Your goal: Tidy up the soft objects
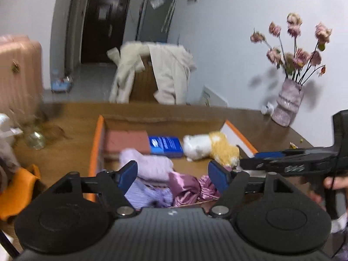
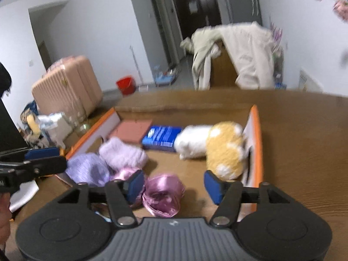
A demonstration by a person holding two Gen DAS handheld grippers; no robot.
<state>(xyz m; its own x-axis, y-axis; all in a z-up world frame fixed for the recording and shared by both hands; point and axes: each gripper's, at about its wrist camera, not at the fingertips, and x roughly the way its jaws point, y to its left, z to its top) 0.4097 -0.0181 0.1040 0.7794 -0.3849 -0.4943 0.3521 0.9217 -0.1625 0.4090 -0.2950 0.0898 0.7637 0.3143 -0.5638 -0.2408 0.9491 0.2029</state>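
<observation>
An open cardboard box with orange edges (image 1: 96, 139) (image 2: 256, 130) sits on the wooden table. Inside lie a fluffy lilac cloth (image 1: 148, 165) (image 2: 124, 154), a pale purple pleated cloth (image 1: 145, 195) (image 2: 89, 169), pink satin cloth (image 1: 187, 187) (image 2: 163, 193), and a white and yellow plush toy (image 1: 208, 148) (image 2: 217, 148). My left gripper (image 1: 173, 176) is open and empty above the near cloths. My right gripper (image 2: 174, 184) is open and empty over the pink satin; it also shows in the left wrist view (image 1: 282, 163).
A pink flat pad (image 1: 127, 140) (image 2: 132, 130) and a blue packet (image 1: 166, 145) (image 2: 161, 138) lie at the box's far side. A vase of dried flowers (image 1: 287, 102) stands at the right. A glass jar (image 1: 34, 139) stands at the left. A coat-draped chair (image 1: 156, 74) is behind the table.
</observation>
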